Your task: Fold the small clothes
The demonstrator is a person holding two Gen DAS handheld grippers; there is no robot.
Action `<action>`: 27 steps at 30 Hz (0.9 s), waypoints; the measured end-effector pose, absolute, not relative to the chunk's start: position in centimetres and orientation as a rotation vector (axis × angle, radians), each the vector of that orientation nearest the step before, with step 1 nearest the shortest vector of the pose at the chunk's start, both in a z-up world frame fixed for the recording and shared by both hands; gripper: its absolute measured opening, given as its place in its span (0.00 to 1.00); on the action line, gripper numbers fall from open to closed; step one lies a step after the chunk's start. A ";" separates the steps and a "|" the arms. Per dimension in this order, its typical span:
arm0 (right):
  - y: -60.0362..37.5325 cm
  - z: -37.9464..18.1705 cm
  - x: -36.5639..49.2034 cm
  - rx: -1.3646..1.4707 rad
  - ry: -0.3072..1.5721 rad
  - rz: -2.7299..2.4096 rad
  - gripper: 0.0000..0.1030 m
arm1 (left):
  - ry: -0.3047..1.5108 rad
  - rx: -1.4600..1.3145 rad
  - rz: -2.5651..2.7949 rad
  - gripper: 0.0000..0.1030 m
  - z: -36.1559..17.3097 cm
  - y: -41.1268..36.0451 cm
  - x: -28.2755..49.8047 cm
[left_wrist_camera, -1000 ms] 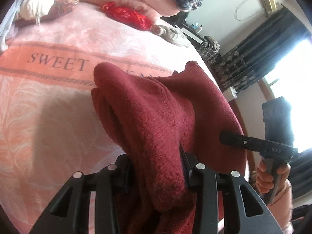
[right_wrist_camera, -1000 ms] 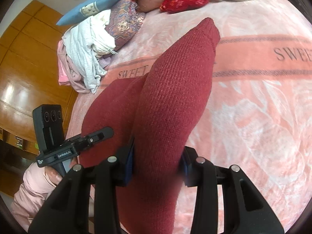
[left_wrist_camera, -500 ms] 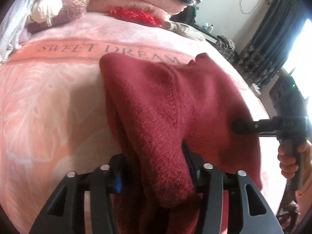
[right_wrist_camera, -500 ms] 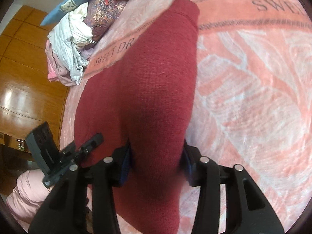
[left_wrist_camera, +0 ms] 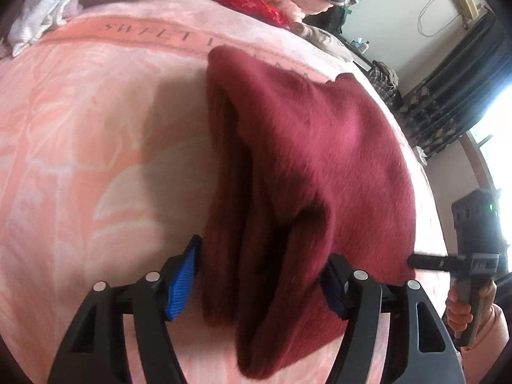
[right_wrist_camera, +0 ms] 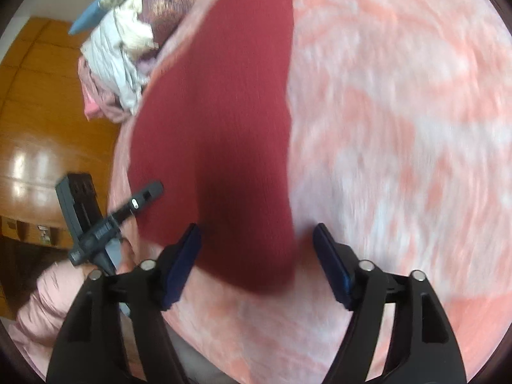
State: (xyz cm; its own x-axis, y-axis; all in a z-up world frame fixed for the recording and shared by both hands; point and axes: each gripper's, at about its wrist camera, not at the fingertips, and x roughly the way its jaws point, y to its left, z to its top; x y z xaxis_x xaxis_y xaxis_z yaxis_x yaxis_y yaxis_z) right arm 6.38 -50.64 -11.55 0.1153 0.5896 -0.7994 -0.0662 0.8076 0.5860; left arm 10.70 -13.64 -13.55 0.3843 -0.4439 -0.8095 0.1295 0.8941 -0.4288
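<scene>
A dark red knit garment point(left_wrist_camera: 320, 160) lies folded on the pink bed blanket point(left_wrist_camera: 80, 128). My left gripper point(left_wrist_camera: 260, 284) is open, its blue pads point(left_wrist_camera: 180, 288) standing apart on either side of the garment's near folded edge. In the right wrist view the same garment point(right_wrist_camera: 224, 128) lies flat, and my right gripper point(right_wrist_camera: 256, 262) is open with its near corner between the spread pads point(right_wrist_camera: 182, 262). Each view shows the other gripper at the garment's far side: the right one point(left_wrist_camera: 473, 256), the left one point(right_wrist_camera: 96, 217).
A heap of clothes and pillows point(right_wrist_camera: 128, 48) sits at the head of the bed, with a red cushion point(left_wrist_camera: 249, 3) and folded quilts. A wooden wardrobe point(right_wrist_camera: 41, 128) stands past the bed's edge. Dark curtains point(left_wrist_camera: 448, 96) hang by a bright window.
Both grippers have opened and let go of the red garment, which has dropped onto the blanket. Both have drawn back slightly toward the near edge.
</scene>
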 end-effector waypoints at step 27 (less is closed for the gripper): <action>-47.4 -11.8 3.7 0.370 1.403 0.346 0.55 | 1.079 -0.203 -0.283 0.72 -14.2 -13.6 6.4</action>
State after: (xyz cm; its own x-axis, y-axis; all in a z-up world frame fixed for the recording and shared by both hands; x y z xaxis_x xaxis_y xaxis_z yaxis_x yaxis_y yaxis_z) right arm 3.69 -47.40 -11.78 0.1360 0.4460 -0.8846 -0.0161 0.8938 0.4482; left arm 6.39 -13.56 -14.18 0.4415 -0.3249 -0.8364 0.1281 0.9454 -0.2996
